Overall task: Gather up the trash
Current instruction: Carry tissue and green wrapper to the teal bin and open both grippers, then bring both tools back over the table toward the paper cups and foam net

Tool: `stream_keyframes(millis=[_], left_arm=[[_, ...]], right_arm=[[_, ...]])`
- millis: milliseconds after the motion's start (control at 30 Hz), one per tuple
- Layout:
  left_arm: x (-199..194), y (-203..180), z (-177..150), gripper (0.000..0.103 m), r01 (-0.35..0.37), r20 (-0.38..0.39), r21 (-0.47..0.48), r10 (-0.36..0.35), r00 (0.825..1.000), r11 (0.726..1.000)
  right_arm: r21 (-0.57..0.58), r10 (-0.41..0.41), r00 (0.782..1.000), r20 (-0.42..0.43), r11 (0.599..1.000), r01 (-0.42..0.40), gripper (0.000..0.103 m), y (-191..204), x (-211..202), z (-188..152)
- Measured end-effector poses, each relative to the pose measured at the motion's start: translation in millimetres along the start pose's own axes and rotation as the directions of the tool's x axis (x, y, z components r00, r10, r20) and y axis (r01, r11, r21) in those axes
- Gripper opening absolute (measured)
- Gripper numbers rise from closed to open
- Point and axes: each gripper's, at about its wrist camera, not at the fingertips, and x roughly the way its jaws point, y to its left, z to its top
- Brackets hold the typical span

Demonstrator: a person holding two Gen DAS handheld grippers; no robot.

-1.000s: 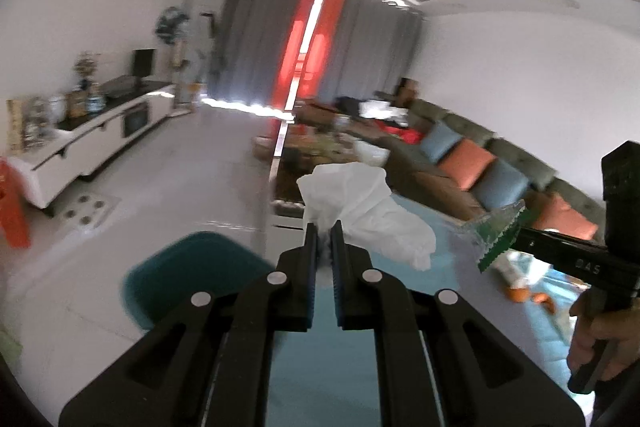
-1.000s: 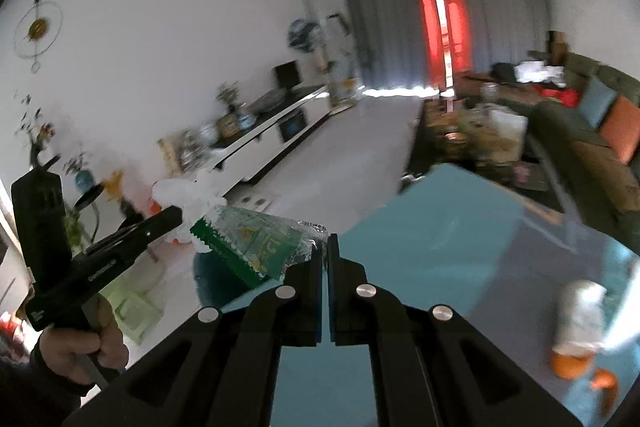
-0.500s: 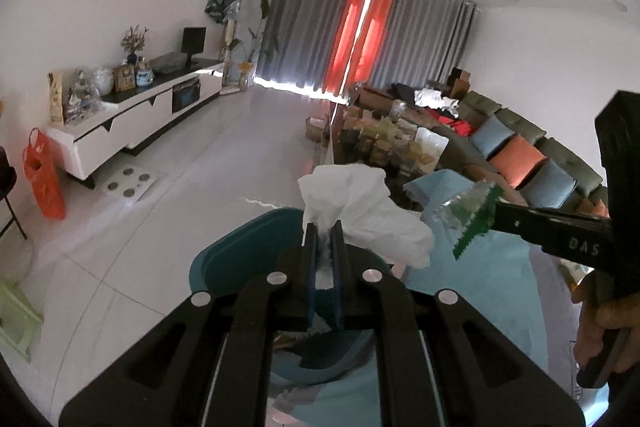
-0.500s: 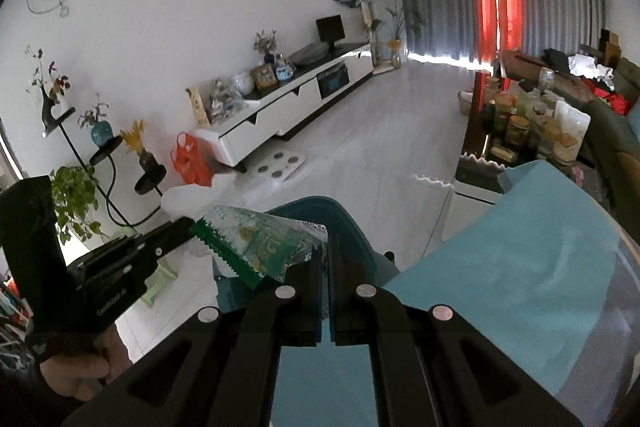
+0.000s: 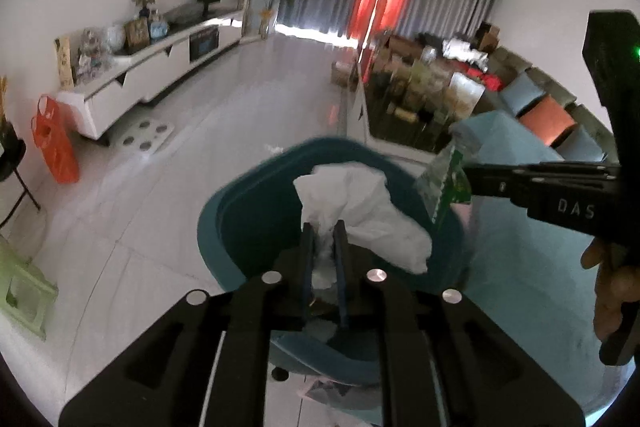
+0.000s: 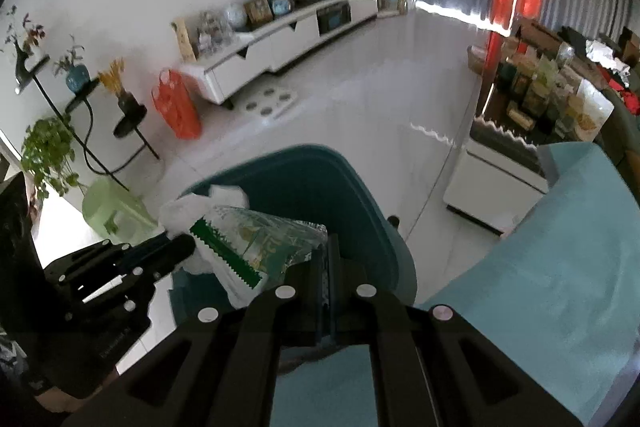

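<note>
The left gripper [image 5: 323, 227] is clamping a crumpled white tissue [image 5: 360, 211] over the teal bin [image 5: 224, 223], which is standing on the floor just left of the blue-covered table [image 6: 540, 267]. The right gripper [image 6: 325, 247] is pinching a green-and-clear wrapper [image 6: 256, 243] near the bin's right rim, probably over the opening. Drop-off is in hand; next, both jaws need to part so the trash falls inside.
</note>
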Motion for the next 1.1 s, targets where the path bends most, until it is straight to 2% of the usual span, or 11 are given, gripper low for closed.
stream_keyframes(millis=[167, 200, 233, 267, 433, 633, 733, 800, 867, 1000, 1100], left_arm=[[30.1, 11.8, -6.7, 0.027, -0.031, -0.046, -0.017, 0.03, 0.998, 0.999], [33.0, 13.1, -7.9, 0.032, -0.035, -0.049, -0.016, 0.034, 0.998, 0.999], [35.0, 13.9, -9.0, 0.034, -0.034, -0.051, -0.024, 0.033, 0.998, 0.999], [34.4, 11.9, -12.8, 0.034, -0.034, -0.05, -0.029, 0.032, 0.998, 0.999], [31.1, 10.7, -13.5, 0.038, -0.04, -0.029, -0.026, 0.039, 0.999, 0.999], [16.7, 5.7, -7.3, 0.046, -0.041, 0.0, -0.002, 0.041, 0.999, 0.999], [10.2, -0.1, -3.6, 0.058, -0.062, 0.021, 0.022, 0.062, 0.998, 0.998], [3.8, -4.2, -2.2, 0.075, -0.08, 0.032, 0.03, 0.079, 0.996, 0.996], [-0.1, -7.3, -0.4, 0.083, -0.103, 0.039, 0.035, 0.101, 0.994, 0.994], [-7.5, -18.5, 4.8, 0.096, -0.135, 0.053, 0.058, 0.132, 0.99, 0.989], [-13.5, -30.7, 9.5, 0.097, -0.162, 0.066, 0.084, 0.157, 0.985, 0.983]], right_arm=[[-0.025, -0.023, 0.998, -0.057, 0.999, 0.022, 0.008, 4.5, 20.3, 0.9], [-0.023, -0.017, 0.998, -0.066, 1.0, 0.016, 0.012, 4.6, 22.7, 1.1], [-0.022, -0.014, 0.997, -0.072, 1.0, 0.012, 0.026, 6.0, 24.4, 0.5], [-0.033, -0.025, 0.997, -0.067, 0.999, 0.023, 0.031, 8.2, 23.9, -0.1], [-0.056, -0.023, 0.997, -0.077, 0.998, 0.019, 0.031, 13.0, 20.7, 3.6], [-0.027, 0.006, 0.999, -0.032, 1.0, -0.007, 0.038, 6.7, 3.1, 5.1], [-0.001, 0.017, 1.0, 0.013, 1.0, -0.017, 0.057, -0.2, -12.9, 0.1], [0.014, 0.016, 0.999, 0.036, 1.0, -0.016, 0.065, -4.9, -21.8, -3.2], [0.038, 0.01, 0.997, 0.076, 0.999, -0.013, 0.077, -10.7, -35.7, -8.6], [0.072, -0.016, 0.988, 0.154, 0.997, 0.005, 0.089, -23.3, -65.0, -21.8], [0.097, -0.044, 0.977, 0.207, 0.995, 0.024, 0.096, -35.6, -86.8, -34.3]])
